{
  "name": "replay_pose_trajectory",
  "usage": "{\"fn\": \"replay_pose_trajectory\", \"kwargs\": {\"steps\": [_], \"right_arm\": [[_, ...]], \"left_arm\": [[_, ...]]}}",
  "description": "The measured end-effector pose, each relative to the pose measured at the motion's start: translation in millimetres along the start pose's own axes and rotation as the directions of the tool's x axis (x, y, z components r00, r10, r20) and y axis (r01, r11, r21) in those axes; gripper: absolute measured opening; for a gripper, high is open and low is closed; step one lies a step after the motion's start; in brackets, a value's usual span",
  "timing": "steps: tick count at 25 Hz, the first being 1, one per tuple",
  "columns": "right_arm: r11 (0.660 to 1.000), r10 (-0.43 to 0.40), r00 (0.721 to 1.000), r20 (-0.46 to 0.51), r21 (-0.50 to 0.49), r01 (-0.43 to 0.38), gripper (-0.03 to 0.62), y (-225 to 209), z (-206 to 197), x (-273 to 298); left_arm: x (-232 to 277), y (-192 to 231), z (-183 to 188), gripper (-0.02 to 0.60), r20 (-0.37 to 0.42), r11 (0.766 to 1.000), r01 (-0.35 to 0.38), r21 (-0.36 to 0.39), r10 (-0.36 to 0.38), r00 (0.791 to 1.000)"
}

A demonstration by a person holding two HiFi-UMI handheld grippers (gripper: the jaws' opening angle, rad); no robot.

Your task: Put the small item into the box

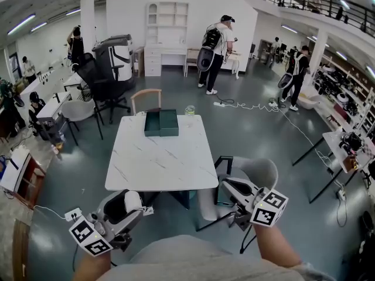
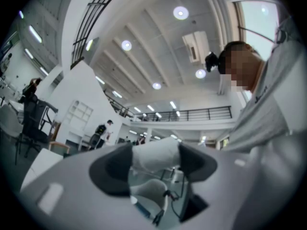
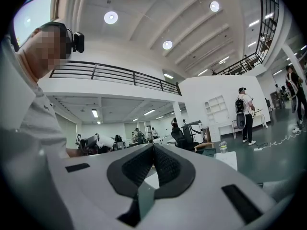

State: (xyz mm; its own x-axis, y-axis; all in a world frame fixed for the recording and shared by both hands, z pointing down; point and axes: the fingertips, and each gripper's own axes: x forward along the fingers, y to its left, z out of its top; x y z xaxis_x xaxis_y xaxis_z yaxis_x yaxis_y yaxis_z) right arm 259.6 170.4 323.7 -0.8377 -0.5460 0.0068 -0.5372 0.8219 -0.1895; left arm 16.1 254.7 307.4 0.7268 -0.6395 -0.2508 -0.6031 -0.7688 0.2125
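Note:
A dark green open box (image 1: 161,123) sits at the far edge of the white marble table (image 1: 158,157). My left gripper (image 1: 130,206) is held low, in front of the table's near left corner, shut on a small white item (image 1: 134,200). In the left gripper view the white item (image 2: 156,154) is squeezed between the two black pads (image 2: 111,169) and the gripper (image 2: 156,159) tilts up toward the ceiling. My right gripper (image 1: 227,184) hovers off the near right corner; its ribbed pads (image 3: 165,166) touch with nothing between them, right gripper (image 3: 153,163).
A glass jar (image 1: 189,109) stands by the box. A wooden chair (image 1: 145,98) is behind the table, a grey chair (image 1: 258,171) at its near right. Black office chairs (image 1: 108,69) stand far left. People (image 1: 214,43) walk beyond; cables (image 1: 258,106) cross the floor.

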Motion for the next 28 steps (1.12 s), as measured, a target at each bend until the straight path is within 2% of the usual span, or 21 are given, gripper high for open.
{"fn": "replay_pose_trajectory", "kwargs": {"steps": [7, 16, 23, 28], "right_arm": [[1.000, 0.025, 1.000, -0.010, 0.020, -0.025, 0.008, -17, -5, -29], [0.998, 0.041, 0.999, -0.014, 0.037, -0.041, 0.008, -27, -10, -34], [0.998, 0.047, 0.998, -0.036, 0.043, -0.045, 0.008, -25, -16, 5], [1.000, 0.028, 0.999, -0.038, 0.013, -0.027, 0.008, -24, -10, 56]], "left_arm": [[24, -22, -15, 0.301, 0.001, 1.000, -0.016, -0.014, 0.016, 1.000], [30, -28, -20, 0.301, -0.006, 0.999, -0.032, -0.009, 0.032, 0.999], [8, 7, -14, 0.301, 0.019, 0.998, -0.059, -0.030, 0.059, 0.998], [-4, 59, 0, 0.301, 0.048, 0.999, -0.033, -0.032, 0.035, 0.998]]}}
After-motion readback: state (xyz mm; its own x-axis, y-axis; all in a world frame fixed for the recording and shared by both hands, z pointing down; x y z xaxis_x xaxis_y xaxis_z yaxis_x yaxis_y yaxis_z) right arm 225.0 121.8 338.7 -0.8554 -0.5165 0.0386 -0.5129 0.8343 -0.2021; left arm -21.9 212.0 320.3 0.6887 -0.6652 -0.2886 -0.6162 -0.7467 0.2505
